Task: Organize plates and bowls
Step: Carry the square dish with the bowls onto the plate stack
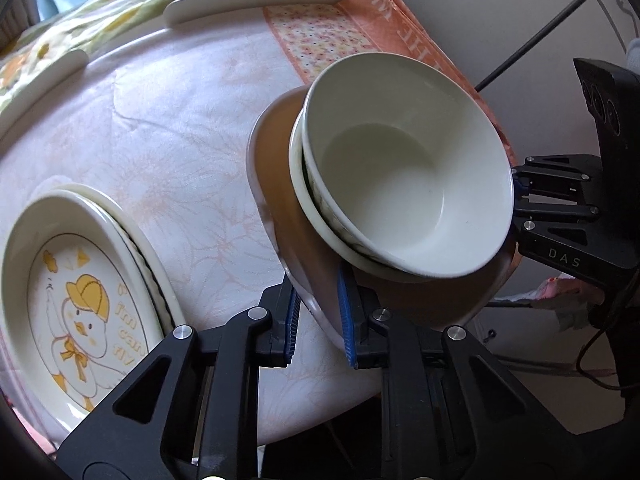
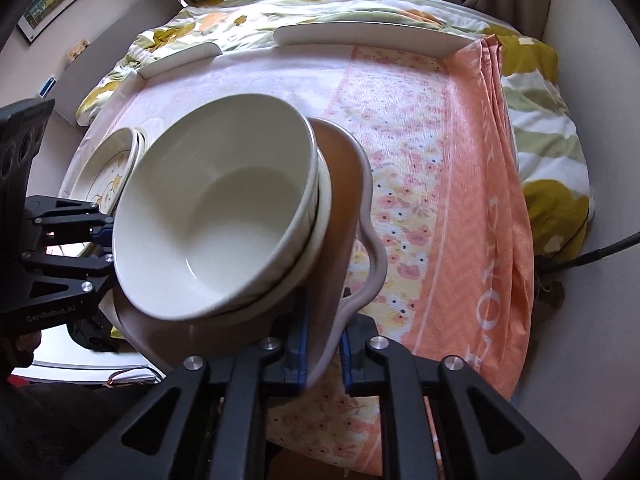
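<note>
Left wrist view: we see the left gripper (image 1: 320, 320) clamped on the near rim of a wavy-edged plate (image 1: 288, 208), blue pads pressing both faces. The plate, glossy with a brownish inner face, sits at the tabletop's right edge and carries two nested white bowls (image 1: 404, 184); the lower bowl shows only as a rim. The bowls hide the plate's far rim. The right gripper (image 1: 520, 200) meets that stack from the right; its fingertips are hidden behind the bowls. Near the left edge, a stack of cream plates with a duck print (image 1: 76, 312) is cut off by the frame. A pale pink cloth (image 1: 180, 140) covers the tabletop.

Right wrist view: we see the right gripper (image 2: 324, 352) closed on the plate's scalloped rim (image 2: 372, 256). The bowls (image 2: 216, 216) fill the centre and hide the left gripper's (image 2: 106, 242) tips. An orange floral cloth (image 2: 460, 184) covers the right edge.
</note>
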